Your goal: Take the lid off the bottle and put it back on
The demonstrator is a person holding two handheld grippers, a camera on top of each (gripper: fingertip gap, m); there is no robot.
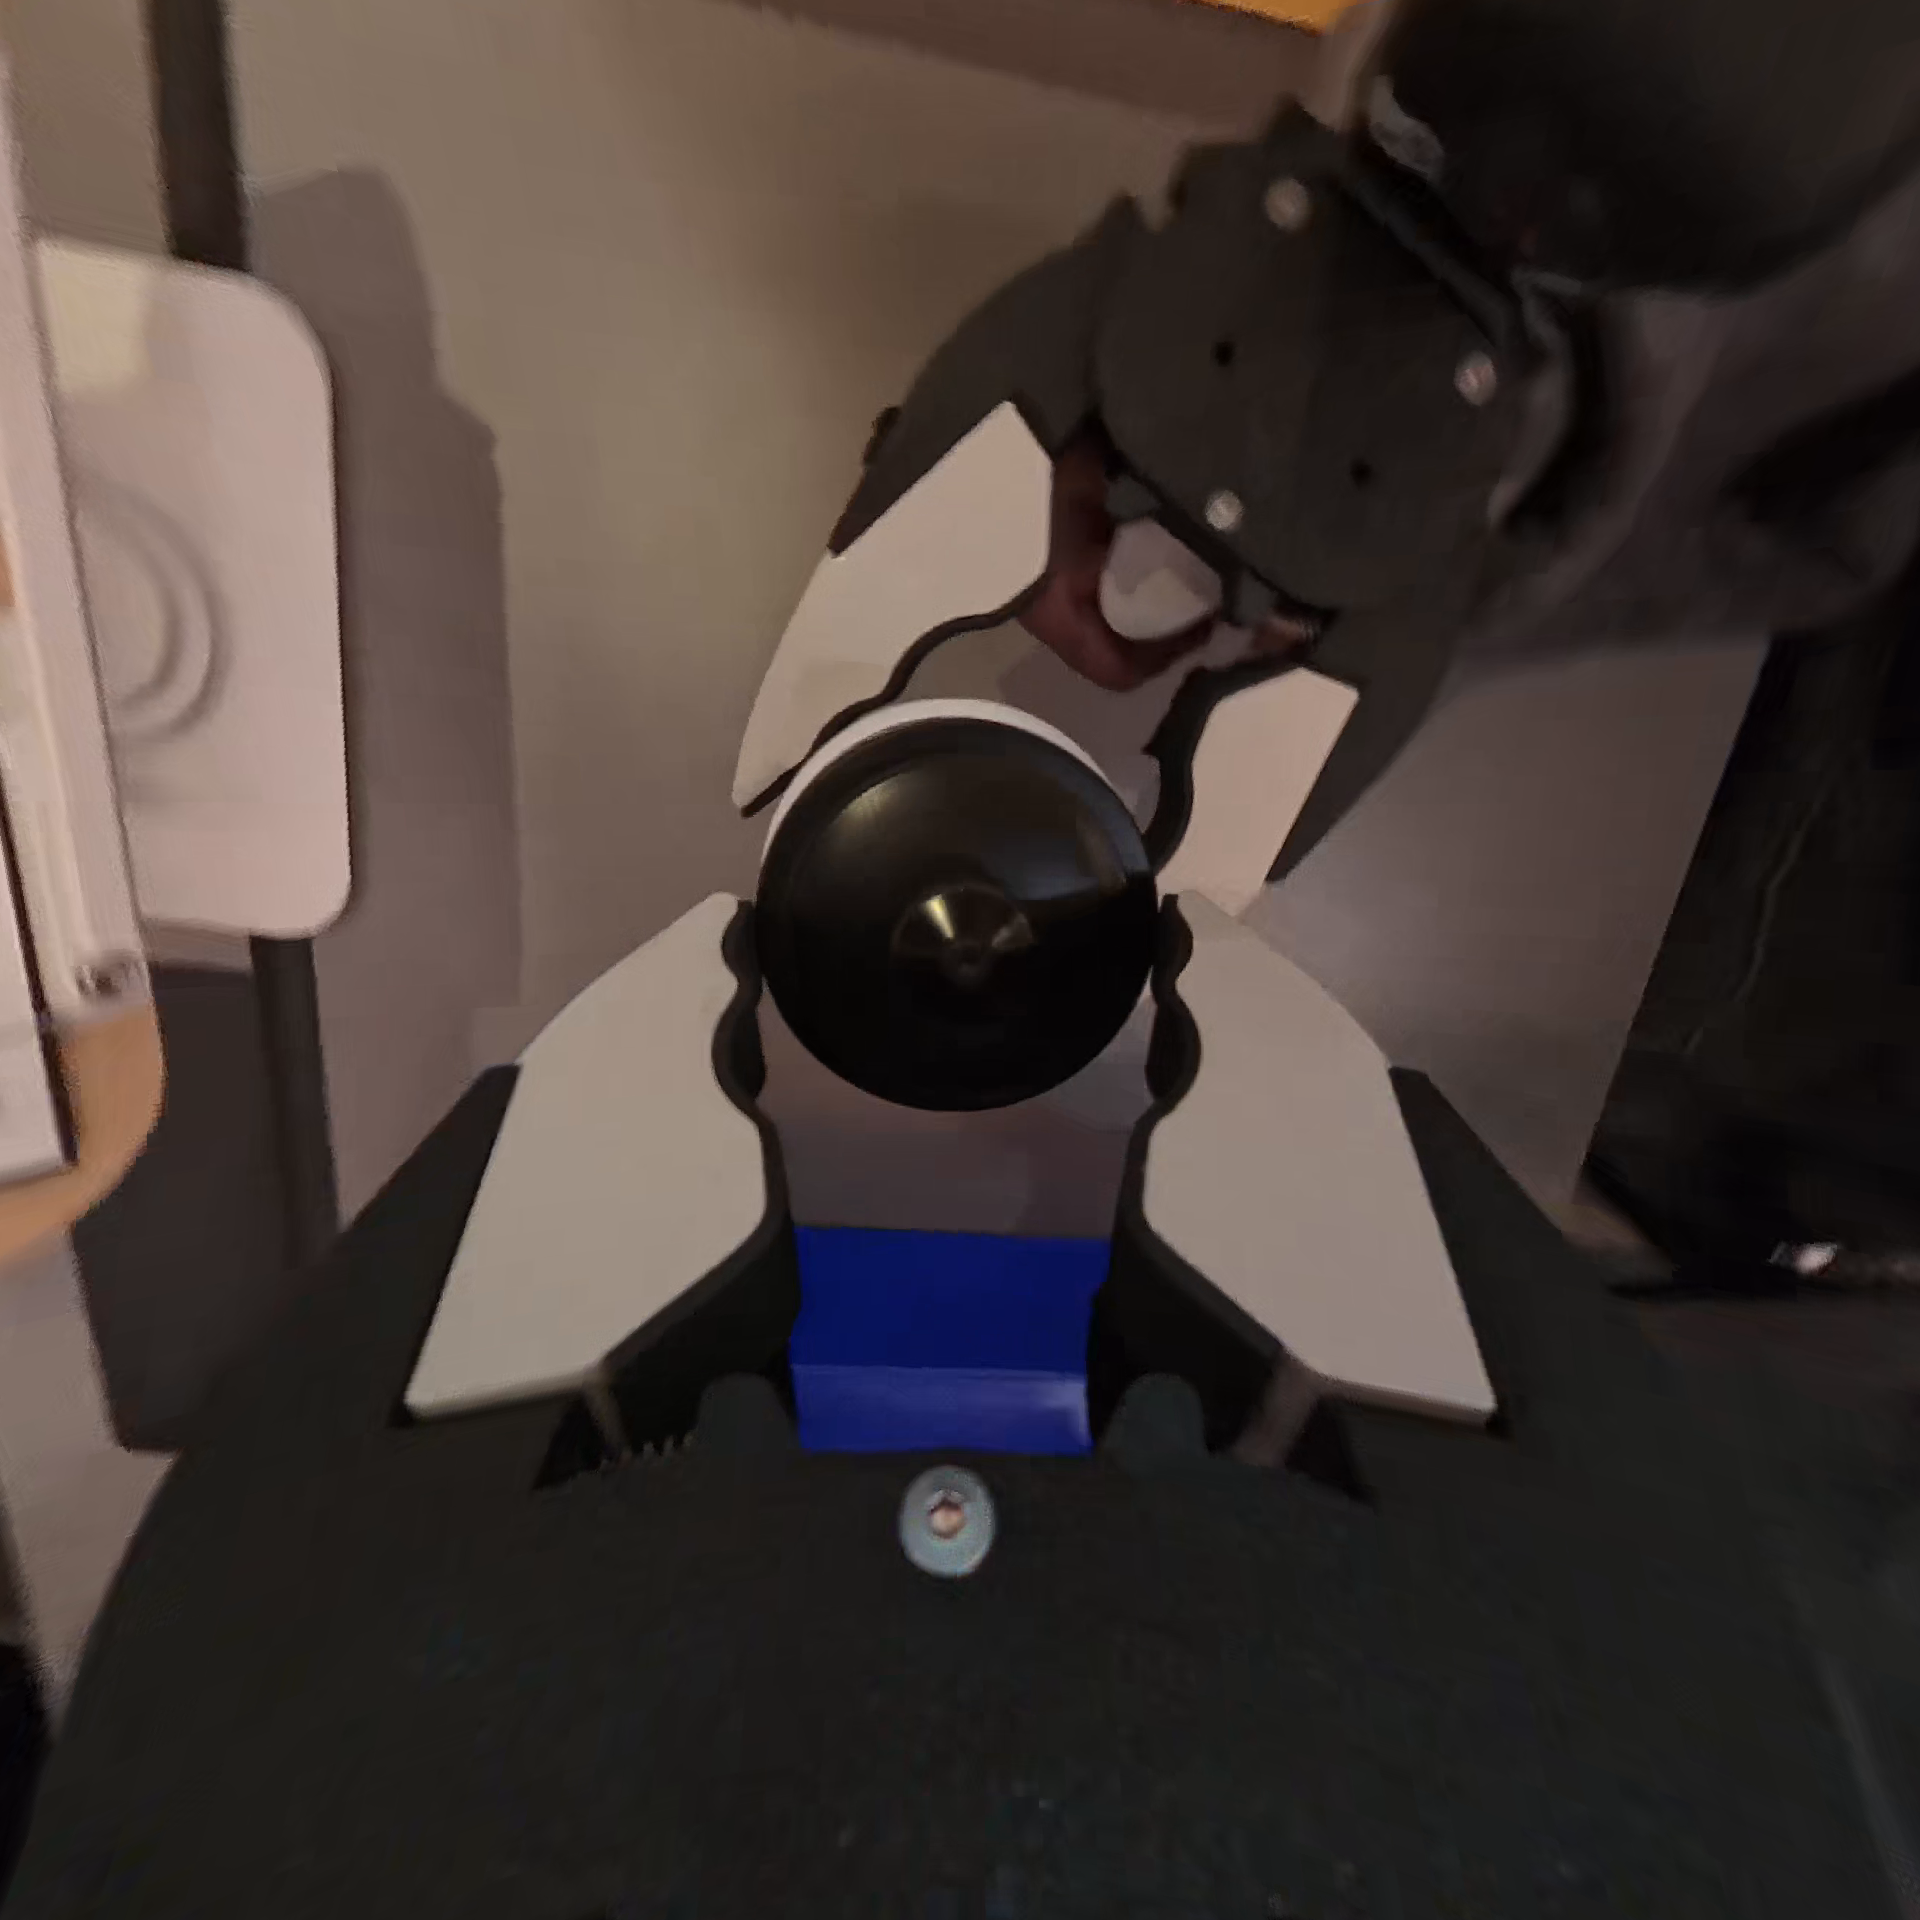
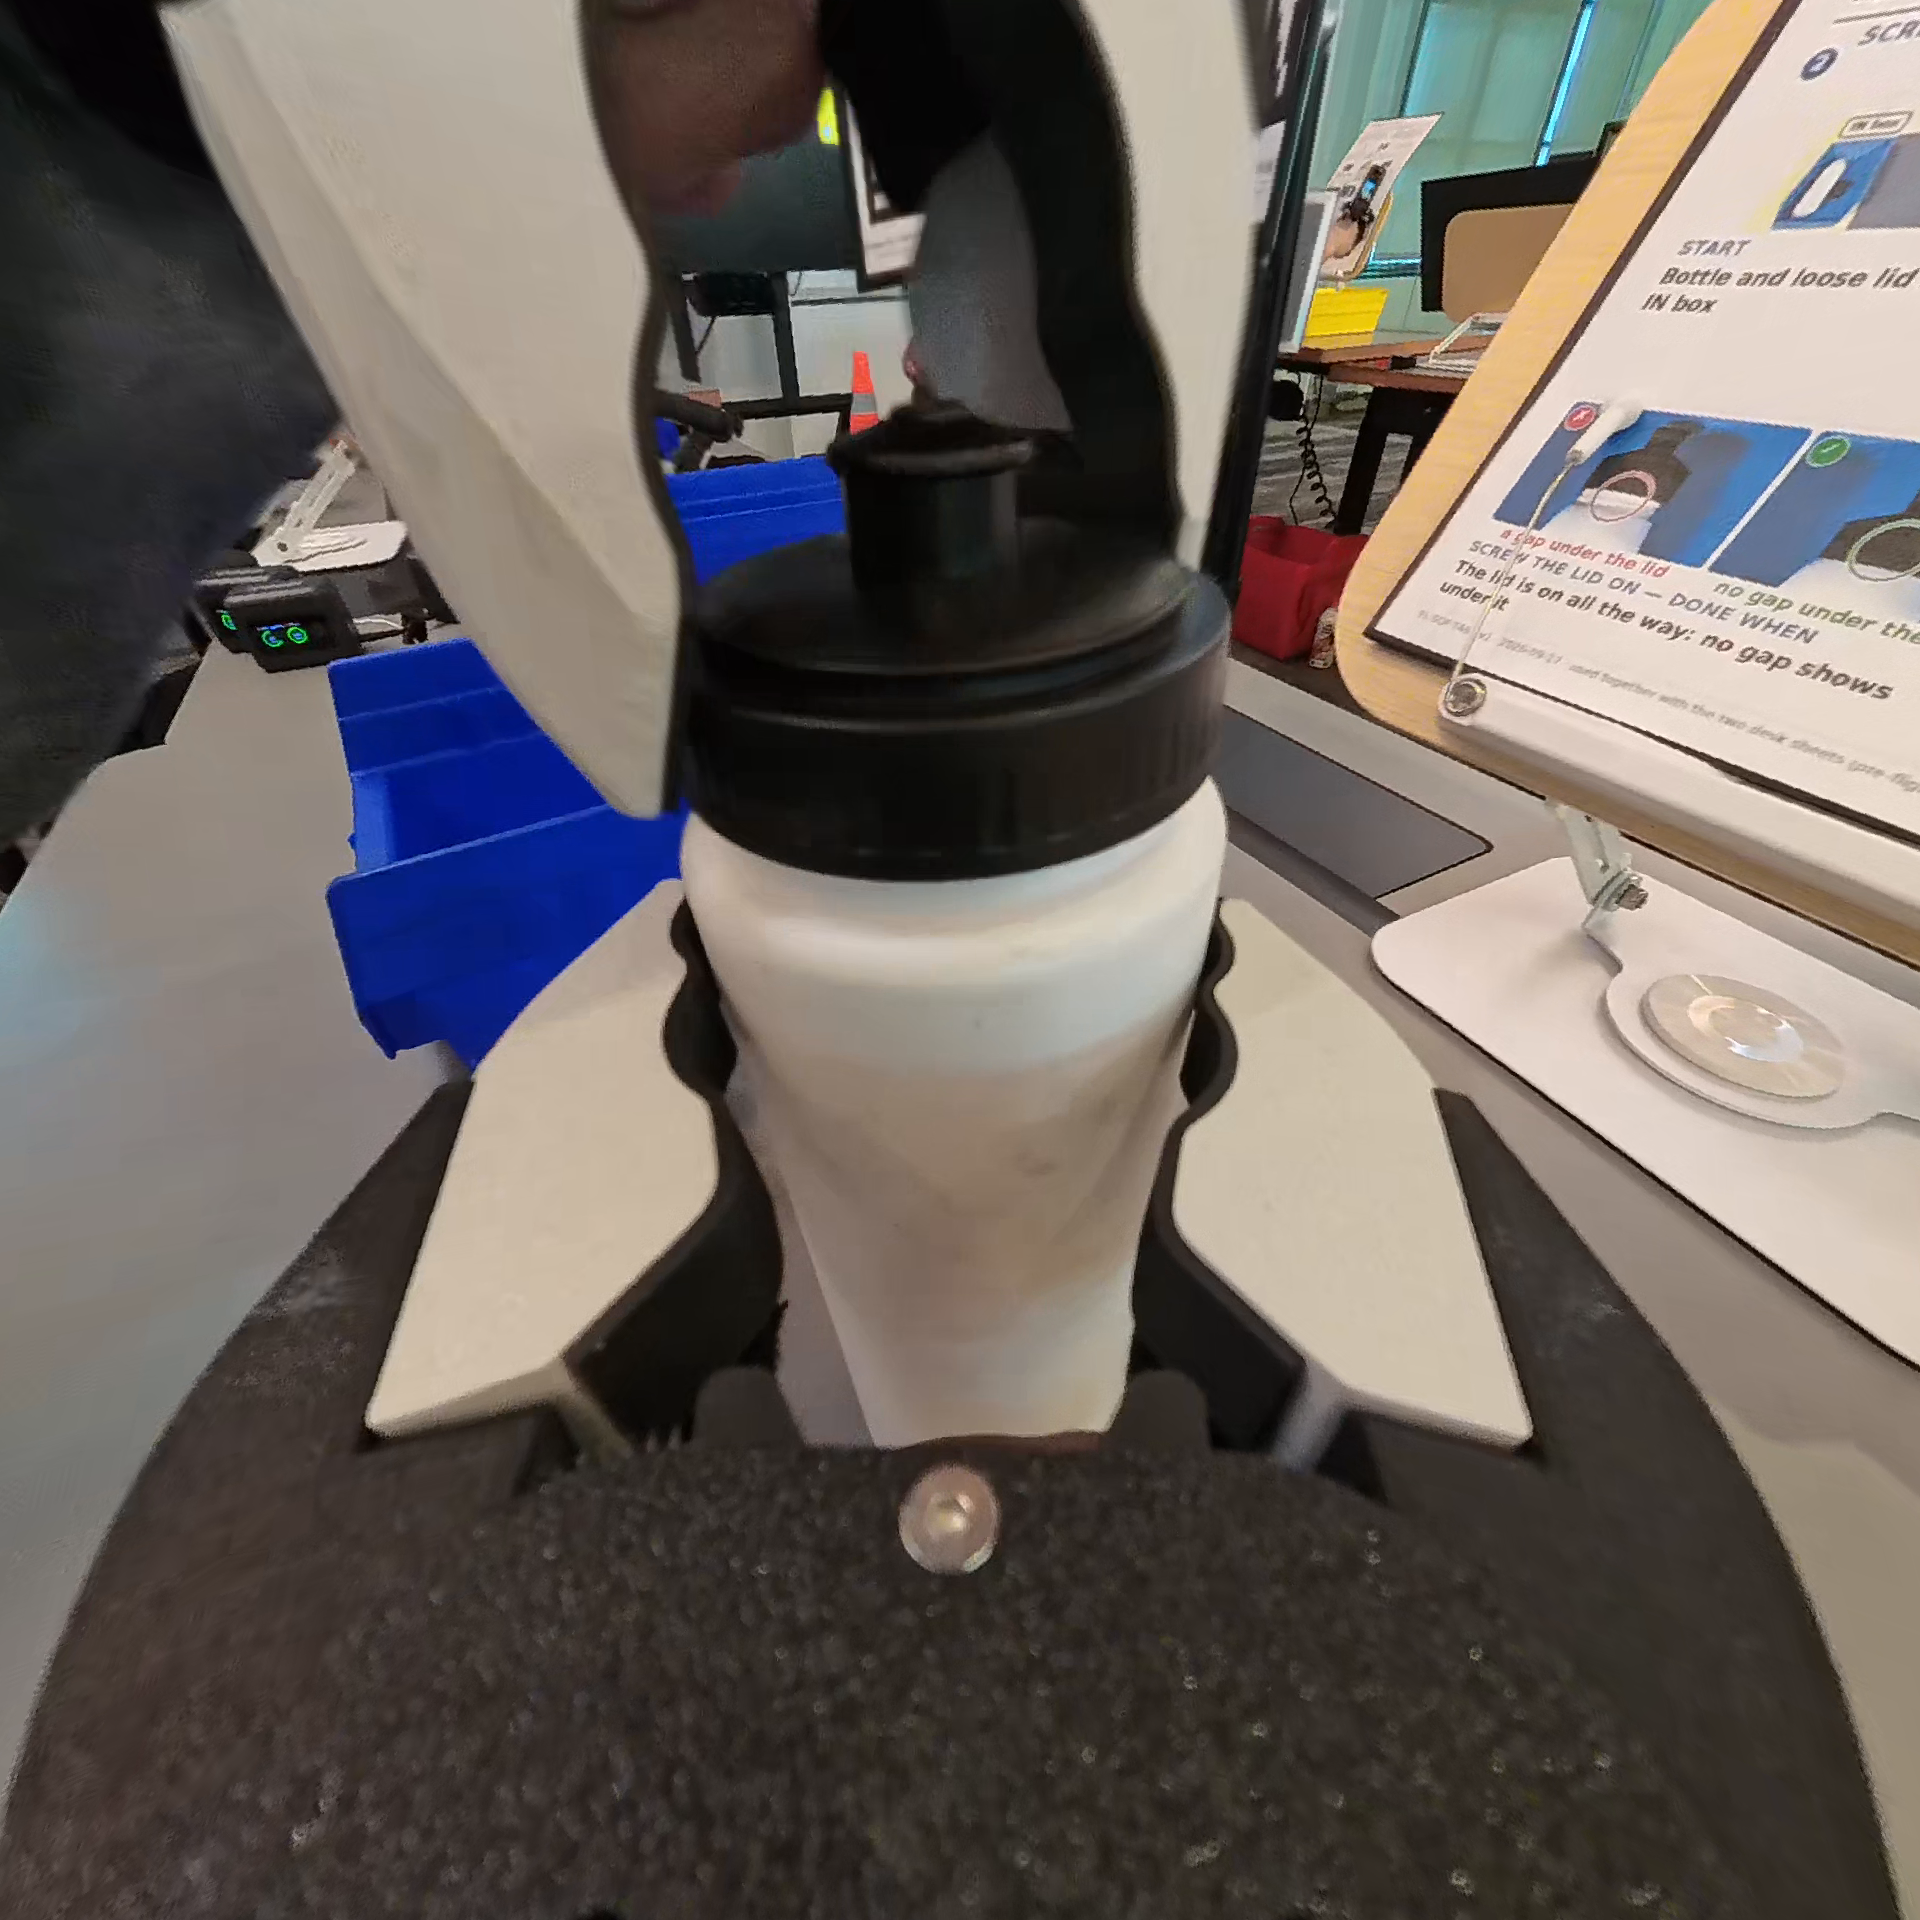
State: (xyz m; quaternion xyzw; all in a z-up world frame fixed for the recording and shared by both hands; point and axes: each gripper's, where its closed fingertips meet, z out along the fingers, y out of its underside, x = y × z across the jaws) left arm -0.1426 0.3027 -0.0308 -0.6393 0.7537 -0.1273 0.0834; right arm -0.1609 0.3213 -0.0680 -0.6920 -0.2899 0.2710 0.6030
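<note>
- The white plastic bottle [image 2: 951, 1091] stands upright, clamped at its waist between the right gripper [image 2: 951, 997]'s dark-edged fingers.
- Its round black screw lid [image 1: 956, 914] with a centre spout sits on the neck, and the left gripper [image 1: 956, 971] comes down from above, its pale fingers pressed on either side of the lid's rim.
- From the side I see no gap under the lid, so it looks seated; whether this is the loosening or the final tightening I cannot tell.
- Either way, the next move calls for a twist of the left gripper while the right one holds the bottle steady.
- A blue plastic bin [image 2: 488, 831] sits behind, a tilted instruction board [image 2: 1662, 436] to the right.
</note>
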